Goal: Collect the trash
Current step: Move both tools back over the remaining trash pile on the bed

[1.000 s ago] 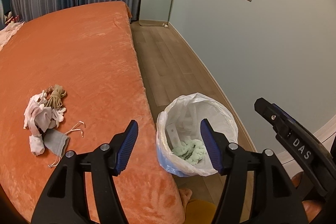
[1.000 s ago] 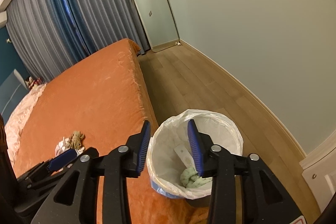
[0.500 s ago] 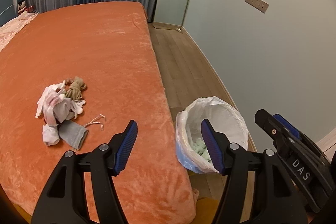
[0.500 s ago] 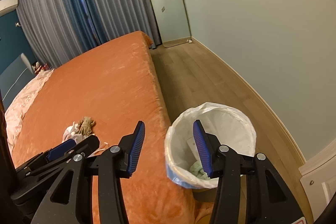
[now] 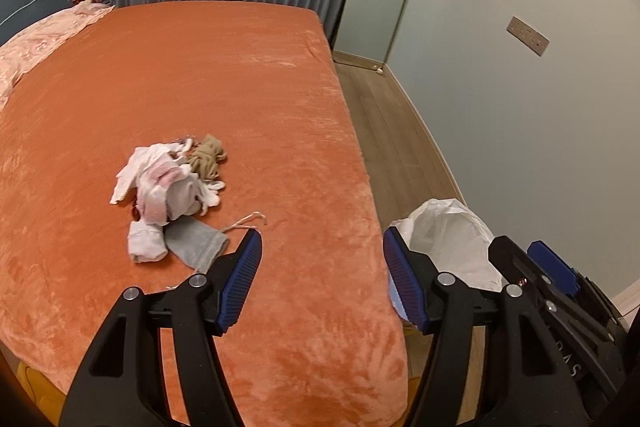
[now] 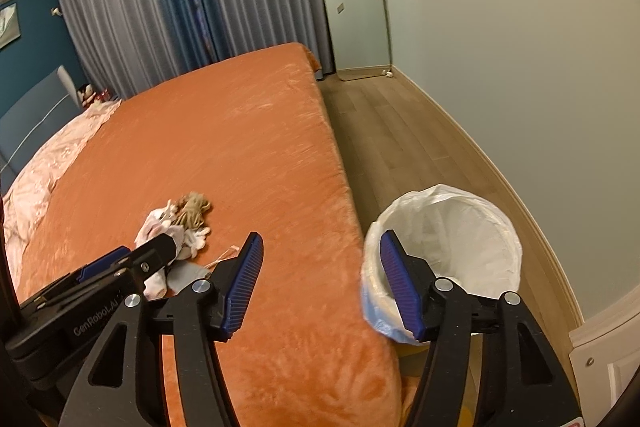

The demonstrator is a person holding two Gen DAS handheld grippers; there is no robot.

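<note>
Both my grippers have swung away from the bin toward the bed, so the next pickup looks near.

Through my left camera, my left gripper (image 5: 322,281) hangs spread and empty over the orange bed (image 5: 200,87); the trash pile (image 5: 172,191) of rags, a grey mask and string lies just ahead, left of my fingers. Only the bin liner's edge (image 5: 444,231) peeks past my right finger.

Through my right camera, my right gripper (image 6: 320,281) has just been opening, nothing between its pads. Here the bin (image 6: 452,247) shows whole beside the bed, its contents hidden, while my left gripper covers part of the pile.
</note>
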